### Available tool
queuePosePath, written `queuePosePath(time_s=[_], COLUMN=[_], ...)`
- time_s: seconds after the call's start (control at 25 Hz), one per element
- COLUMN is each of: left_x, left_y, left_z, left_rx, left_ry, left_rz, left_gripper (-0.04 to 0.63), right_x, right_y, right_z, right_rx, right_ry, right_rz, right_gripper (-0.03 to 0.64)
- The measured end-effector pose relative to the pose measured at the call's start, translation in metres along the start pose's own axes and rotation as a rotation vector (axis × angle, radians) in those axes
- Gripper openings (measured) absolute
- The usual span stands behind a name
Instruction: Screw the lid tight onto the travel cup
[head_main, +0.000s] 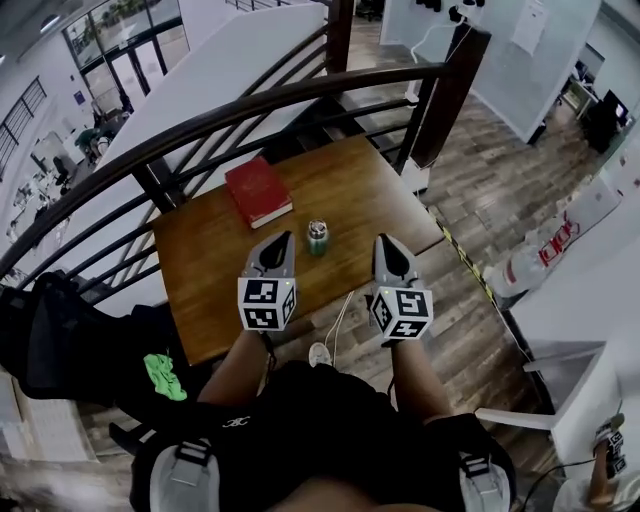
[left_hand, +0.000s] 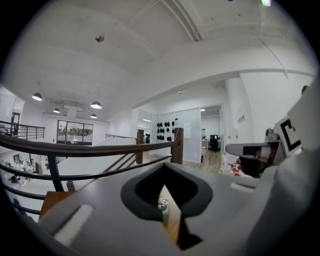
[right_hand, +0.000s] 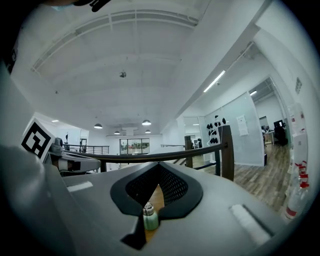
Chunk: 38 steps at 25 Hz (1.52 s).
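grey left gripper and right gripper were both fully closed, empty, touching nothing; held side by side over the near table edge, likely staged to approach. green cup stood upright just beyond, between them, silver lid on top. red book lay behind.

Your left gripper fills the lower half of this view, its grey fingers closed tip to tip, with nothing gripped between them. Through the dark-rimmed opening they leave, you see a green cup with a silver lid standing upright on the wooden table, well beyond the fingertips. A dark railing runs across behind the table to a thick post. At the right edge your right gripper reaches in level, its marker cube beside it. Round ceiling lamps glow overhead.
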<state>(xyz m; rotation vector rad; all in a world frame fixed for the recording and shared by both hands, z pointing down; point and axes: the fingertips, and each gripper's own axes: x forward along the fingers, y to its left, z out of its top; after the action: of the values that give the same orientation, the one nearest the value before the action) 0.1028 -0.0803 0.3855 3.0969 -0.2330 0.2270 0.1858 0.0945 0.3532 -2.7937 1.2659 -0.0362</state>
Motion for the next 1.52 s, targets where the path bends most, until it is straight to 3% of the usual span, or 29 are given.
queuePosePath(time_s=[0.36, 0.76, 1.52], left_x=[0.070, 0.062, 0.061], left_y=[0.045, 0.080, 0.104], left_z=[0.015, -0.003, -0.037], left_rx=[-0.002, 0.002, -0.055], left_ry=[-0.007, 0.036, 0.098], left_rz=[0.042, 0.167, 0.485], left_gripper=[0.054, 0.054, 0.054], right_x=[0.101, 0.148, 0.243], right_y=[-0.021, -0.009, 0.010], right_z=[0.002, -0.013, -0.040], right_rx=[-0.010, 0.012, -0.040], right_ry=[0.014, 0.044, 0.140], right_rz=[0.039, 0.145, 0.536], right_gripper=[-0.001, -0.002, -0.002])
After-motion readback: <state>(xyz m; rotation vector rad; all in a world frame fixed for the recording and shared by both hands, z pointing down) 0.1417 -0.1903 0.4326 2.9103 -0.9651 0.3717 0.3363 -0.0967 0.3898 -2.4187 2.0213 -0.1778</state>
